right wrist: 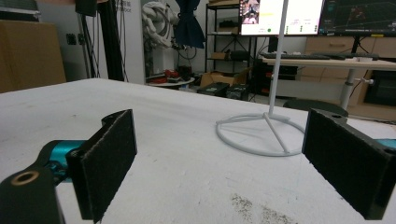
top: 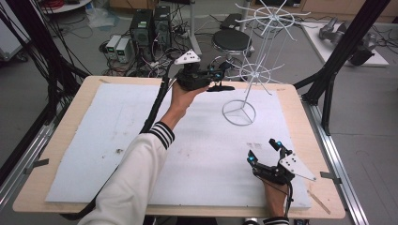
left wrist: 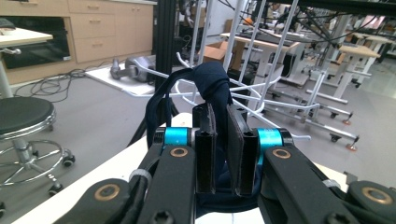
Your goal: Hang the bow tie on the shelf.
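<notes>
A hand holds my left gripper (top: 221, 75) raised over the table's far edge, beside the lower arms of a white wire rack (top: 256, 72). In the left gripper view the jaws are shut on a dark navy cloth (left wrist: 212, 84), which bunches above them and touches the rack arms (left wrist: 187, 63). The cloth (top: 220, 88) shows as a dark strip under the gripper. The rack's ring base (top: 239, 112) stands on the white sheet. My right gripper (top: 264, 151) rests low at the front right, open and holding nothing, facing the ring base (right wrist: 261, 135).
A white foam sheet (top: 94, 140) covers the wooden table (top: 300, 140). Beyond the far edge are a black stool (top: 231, 41), computer boxes (top: 150, 26) and cables on the floor. Black frame posts (top: 342, 51) rise at the right and left.
</notes>
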A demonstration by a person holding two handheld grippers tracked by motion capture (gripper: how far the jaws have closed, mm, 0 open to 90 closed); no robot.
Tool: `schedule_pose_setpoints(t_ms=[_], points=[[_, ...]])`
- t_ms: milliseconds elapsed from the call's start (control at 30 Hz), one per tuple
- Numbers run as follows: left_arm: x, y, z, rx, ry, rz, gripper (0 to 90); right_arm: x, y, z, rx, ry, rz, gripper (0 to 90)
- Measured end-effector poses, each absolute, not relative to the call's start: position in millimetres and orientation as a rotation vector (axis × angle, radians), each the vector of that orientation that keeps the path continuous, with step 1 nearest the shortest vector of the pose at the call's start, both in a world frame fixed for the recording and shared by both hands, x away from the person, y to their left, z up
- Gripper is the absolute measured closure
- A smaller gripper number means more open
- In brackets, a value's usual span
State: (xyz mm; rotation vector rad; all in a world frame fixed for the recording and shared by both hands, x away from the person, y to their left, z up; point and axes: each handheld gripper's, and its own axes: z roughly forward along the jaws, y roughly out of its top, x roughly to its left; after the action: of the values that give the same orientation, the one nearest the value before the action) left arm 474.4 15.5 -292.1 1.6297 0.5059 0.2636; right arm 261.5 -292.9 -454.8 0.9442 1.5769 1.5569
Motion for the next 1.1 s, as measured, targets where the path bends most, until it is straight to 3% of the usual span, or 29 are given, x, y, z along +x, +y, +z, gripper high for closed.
schedule_pose_setpoints(t_ms=[1100], points=[[467.7, -10.0, -303.7, 1.716, 0.482, 0.265, 82.1, 261.2, -292.8, -455.0, 0.950, 1.576, 1.558, 9.2]])
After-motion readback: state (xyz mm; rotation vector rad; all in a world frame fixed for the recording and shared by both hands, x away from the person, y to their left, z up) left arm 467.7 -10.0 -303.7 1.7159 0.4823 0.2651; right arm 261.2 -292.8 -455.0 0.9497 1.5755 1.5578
